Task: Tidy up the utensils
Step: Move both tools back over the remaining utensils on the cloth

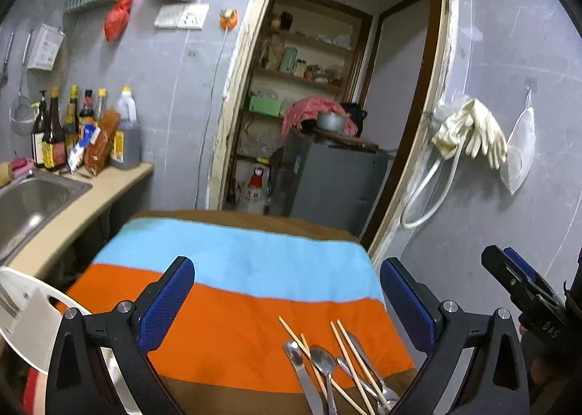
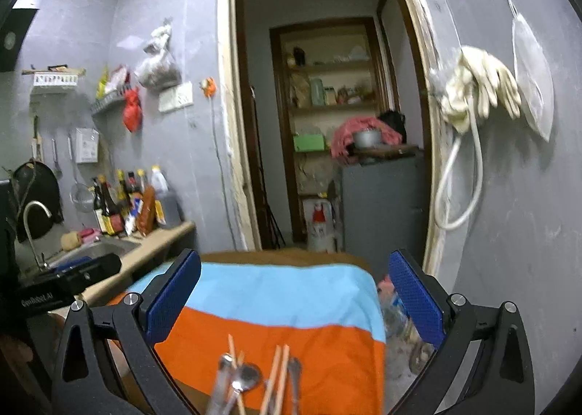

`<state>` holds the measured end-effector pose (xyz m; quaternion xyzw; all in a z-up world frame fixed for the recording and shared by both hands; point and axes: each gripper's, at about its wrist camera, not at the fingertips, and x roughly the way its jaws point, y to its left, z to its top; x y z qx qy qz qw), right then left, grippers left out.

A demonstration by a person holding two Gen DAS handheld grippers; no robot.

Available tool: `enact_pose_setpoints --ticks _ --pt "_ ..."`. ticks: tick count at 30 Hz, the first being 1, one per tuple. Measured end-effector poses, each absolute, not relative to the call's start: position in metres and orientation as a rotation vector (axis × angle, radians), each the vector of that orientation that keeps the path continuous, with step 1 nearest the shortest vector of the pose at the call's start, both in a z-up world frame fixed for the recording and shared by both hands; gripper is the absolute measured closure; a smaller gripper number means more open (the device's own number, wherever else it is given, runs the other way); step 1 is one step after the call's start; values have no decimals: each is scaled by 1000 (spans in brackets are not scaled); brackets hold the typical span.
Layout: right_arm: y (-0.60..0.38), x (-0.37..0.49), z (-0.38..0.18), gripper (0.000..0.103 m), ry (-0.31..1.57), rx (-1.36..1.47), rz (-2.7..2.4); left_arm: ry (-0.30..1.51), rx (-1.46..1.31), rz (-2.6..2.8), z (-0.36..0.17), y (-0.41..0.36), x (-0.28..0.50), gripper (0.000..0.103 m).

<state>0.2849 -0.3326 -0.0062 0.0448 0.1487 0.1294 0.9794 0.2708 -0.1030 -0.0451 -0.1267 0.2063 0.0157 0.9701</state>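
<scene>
Grey wall and an open doorway fill the background ahead of both claws. Below that, the desk under a striped cloth, blue band far, orange band near, brown at the edges. Sink counter off to the left of my left claw, with sauce bottles at its back.

Left claw: jaws spread wide, nothing between the pads. Right claw: same, spread wide, empty. In the left view the right claw shows as a black shape past my right finger, so the two hang side by side.

Utensils: loose bundle on the orange band, low and near, below the gap of both claws. From the left claw it sits right of centre, close under the right finger. From the right claw it sits roughly centred, a little left. So the right claw looks better lined up, I'd judge.

Contents: wooden chopsticks, a few metal spoons, and what looks like a flat metal handle. Exact count unclear; right view is blurred.

Long axes run mostly away from me, tips fanned slightly left in the left view. Jaws open across that line, so a pinch would close across the shafts. Pieces overlap, so singling one out looks fiddly.

White holder or rack sits at the far left, beside my left finger; likely the destination, can't confirm.
</scene>
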Motion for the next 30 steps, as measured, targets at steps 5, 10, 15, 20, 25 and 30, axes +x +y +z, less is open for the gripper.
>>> enact_pose_setpoints --ticks 5,10,15,20,25,30 --pt "-351 308 -40 2 395 108 249 514 -285 23 -76 -113 291 1" --pt "-354 340 -85 2 588 109 245 588 -289 24 -103 -120 306 1" --pt "-352 353 -123 25 695 124 276 659 -268 19 -127 -126 319 3" --pt "-348 361 -157 44 786 144 316 743 -268 -3 -148 -130 332 26" --pt "-338 365 -178 54 857 113 360 863 -274 -40 -173 -134 342 59" --pt "-329 365 -192 65 927 90 410 957 -276 -62 -190 -139 347 71"
